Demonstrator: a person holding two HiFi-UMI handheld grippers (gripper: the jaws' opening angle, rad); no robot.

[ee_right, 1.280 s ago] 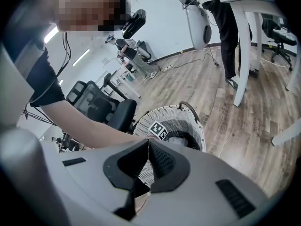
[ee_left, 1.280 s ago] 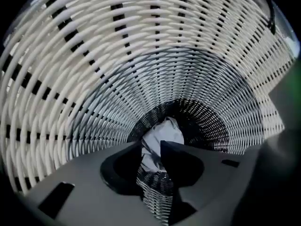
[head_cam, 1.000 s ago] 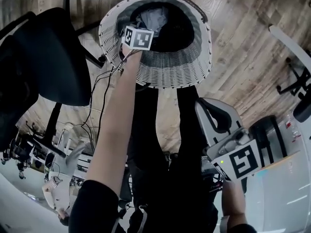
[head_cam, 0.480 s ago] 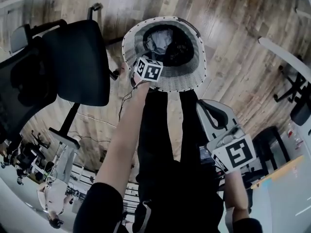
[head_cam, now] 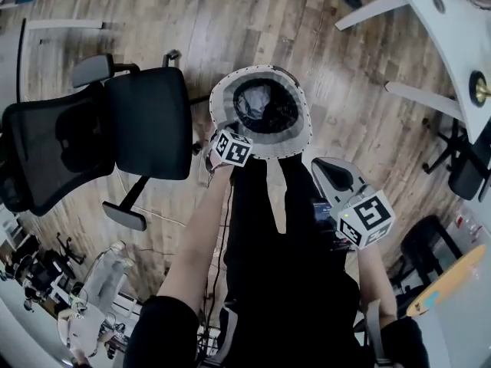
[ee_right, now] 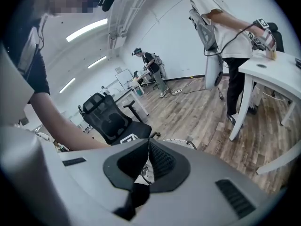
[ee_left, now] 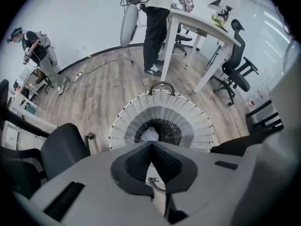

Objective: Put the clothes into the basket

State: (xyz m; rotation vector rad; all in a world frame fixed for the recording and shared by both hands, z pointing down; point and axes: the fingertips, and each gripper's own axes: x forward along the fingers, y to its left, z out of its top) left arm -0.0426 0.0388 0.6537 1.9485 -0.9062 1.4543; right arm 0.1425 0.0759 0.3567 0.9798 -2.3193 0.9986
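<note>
A white wicker basket (head_cam: 285, 140) with a grey band stands on the wooden floor below me. Inside it lie a light grey garment (head_cam: 256, 98) and dark clothes (head_cam: 282, 113). My left gripper (ee_left: 151, 145) hangs high above the basket (ee_left: 162, 108), pointing steeply down, jaws shut with nothing between them. Its marker cube (head_cam: 232, 148) shows over the basket's near rim in the head view. My right gripper (ee_right: 148, 142) is raised at the right, also shut and empty, its marker cube (head_cam: 366, 217) beside my legs. From the right gripper view only the basket's rim (ee_right: 181, 142) shows.
A black office chair (head_cam: 100, 140) stands left of the basket. A white table (head_cam: 449, 29) and more chairs (head_cam: 460, 167) are at the right. A person (ee_left: 155, 13) stands at a white desk (ee_left: 202, 29) beyond the basket. Cables trail on the floor.
Both grippers have risen well away from the basket, which now looks smaller and farther below. The left gripper's cube has come up off the basket's rim.
</note>
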